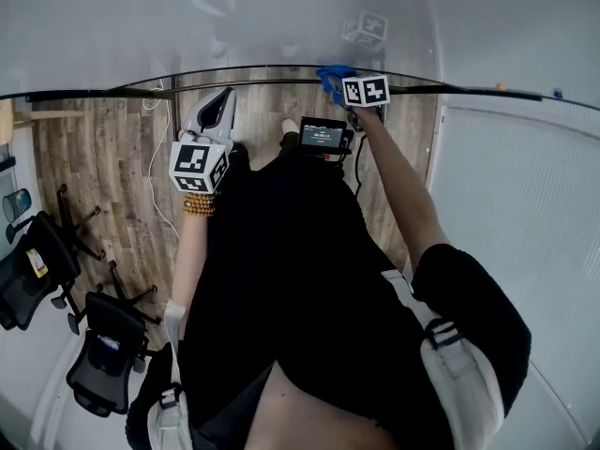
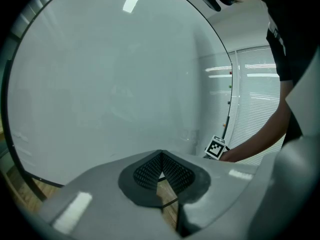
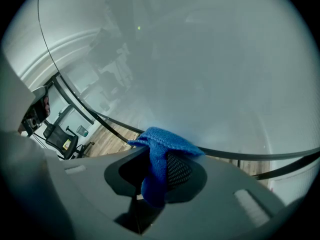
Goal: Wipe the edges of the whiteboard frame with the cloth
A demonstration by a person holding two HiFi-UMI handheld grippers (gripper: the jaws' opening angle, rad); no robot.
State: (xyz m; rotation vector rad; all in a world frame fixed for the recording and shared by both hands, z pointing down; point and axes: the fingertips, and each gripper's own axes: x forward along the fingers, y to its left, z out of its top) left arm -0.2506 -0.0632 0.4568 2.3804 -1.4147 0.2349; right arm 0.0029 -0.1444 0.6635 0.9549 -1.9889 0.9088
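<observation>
A large whiteboard (image 1: 281, 17) stands in front of me, its dark bottom frame edge (image 1: 234, 75) running across the head view. My right gripper (image 1: 339, 81) is shut on a blue cloth (image 3: 159, 156), which it presses against the bottom frame edge (image 3: 240, 154). The cloth (image 1: 330, 75) shows as a blue patch at the frame. My left gripper (image 1: 223, 106) hangs lower and to the left, just below the frame, with its jaws closed together and nothing between them. In the left gripper view that gripper (image 2: 161, 176) points at the board surface (image 2: 110, 84).
Wood floor (image 1: 103, 157) lies below the board. Two black office chairs (image 1: 103, 354) stand at the lower left. A white cable (image 1: 155, 172) hangs beside the board's stand. A blind-covered panel (image 1: 525, 214) fills the right side. A small screen (image 1: 322, 137) hangs at my chest.
</observation>
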